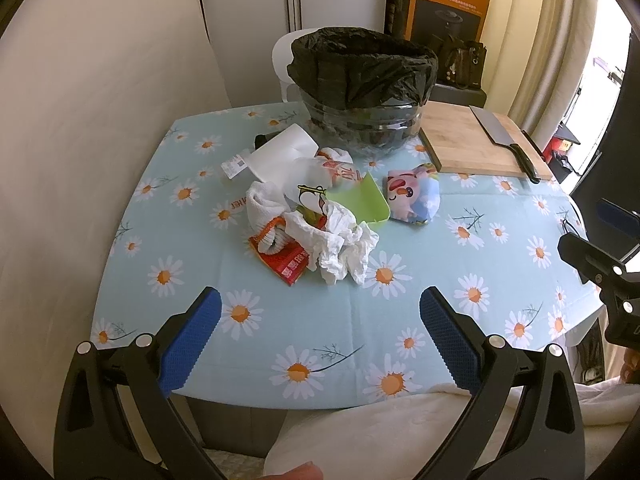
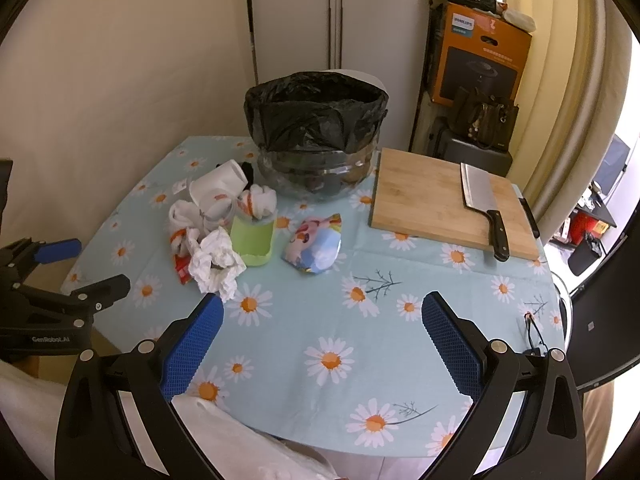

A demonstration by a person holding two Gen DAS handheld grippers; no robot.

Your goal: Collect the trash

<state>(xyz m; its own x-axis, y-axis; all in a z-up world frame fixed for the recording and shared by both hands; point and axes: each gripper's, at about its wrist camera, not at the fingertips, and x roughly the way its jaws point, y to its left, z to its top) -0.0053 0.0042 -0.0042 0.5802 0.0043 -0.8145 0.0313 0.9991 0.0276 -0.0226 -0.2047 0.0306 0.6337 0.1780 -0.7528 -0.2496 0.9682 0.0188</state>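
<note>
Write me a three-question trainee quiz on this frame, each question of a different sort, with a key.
1. True or false: the cleaver lies on the cutting board.
2. Which item lies apart from the trash pile, on its right? A) tissue B) cartoon wrapper C) green cup
3. Fill in: the bin is lined with a ____ bag.

Key
1. True; its handle reaches the board's near edge.
2. B.
3. Black.

Both the left tongs and the right tongs are open and hold nothing.
</note>
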